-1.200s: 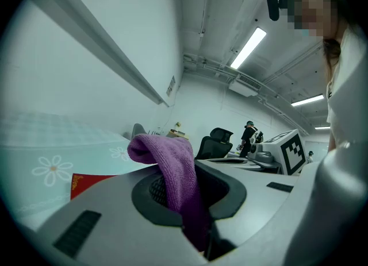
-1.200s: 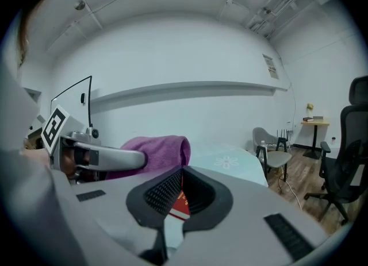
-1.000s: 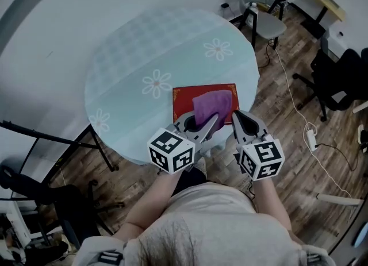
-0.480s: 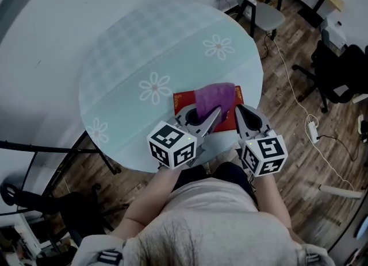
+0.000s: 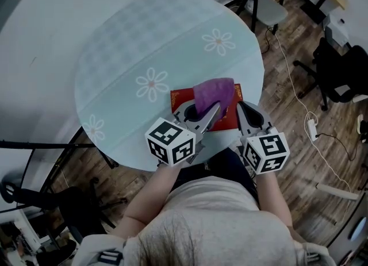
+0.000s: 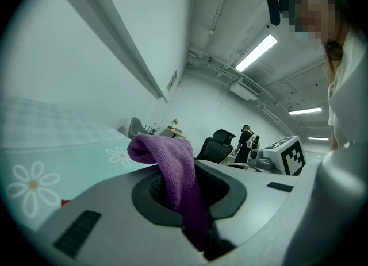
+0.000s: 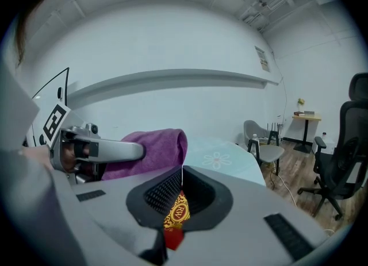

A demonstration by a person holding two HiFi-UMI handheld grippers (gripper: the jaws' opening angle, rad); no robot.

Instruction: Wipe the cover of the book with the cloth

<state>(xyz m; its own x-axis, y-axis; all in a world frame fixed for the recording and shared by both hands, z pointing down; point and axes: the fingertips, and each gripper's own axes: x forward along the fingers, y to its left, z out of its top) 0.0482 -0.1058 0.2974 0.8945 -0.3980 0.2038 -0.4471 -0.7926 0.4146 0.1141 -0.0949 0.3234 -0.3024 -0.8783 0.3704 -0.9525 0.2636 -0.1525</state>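
Wiping | our left claw (image 5: 211, 115), clamped on purple cloth (image 5: 215, 92), has pushed it forward across red book (image 5: 181, 96) | right claw (image 5: 241, 108) beside it pinches book's edge | stroke underway

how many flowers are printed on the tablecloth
3. A flower near the far right edge, one left of the book, one at the near left edge. The book or cloth may hide more.
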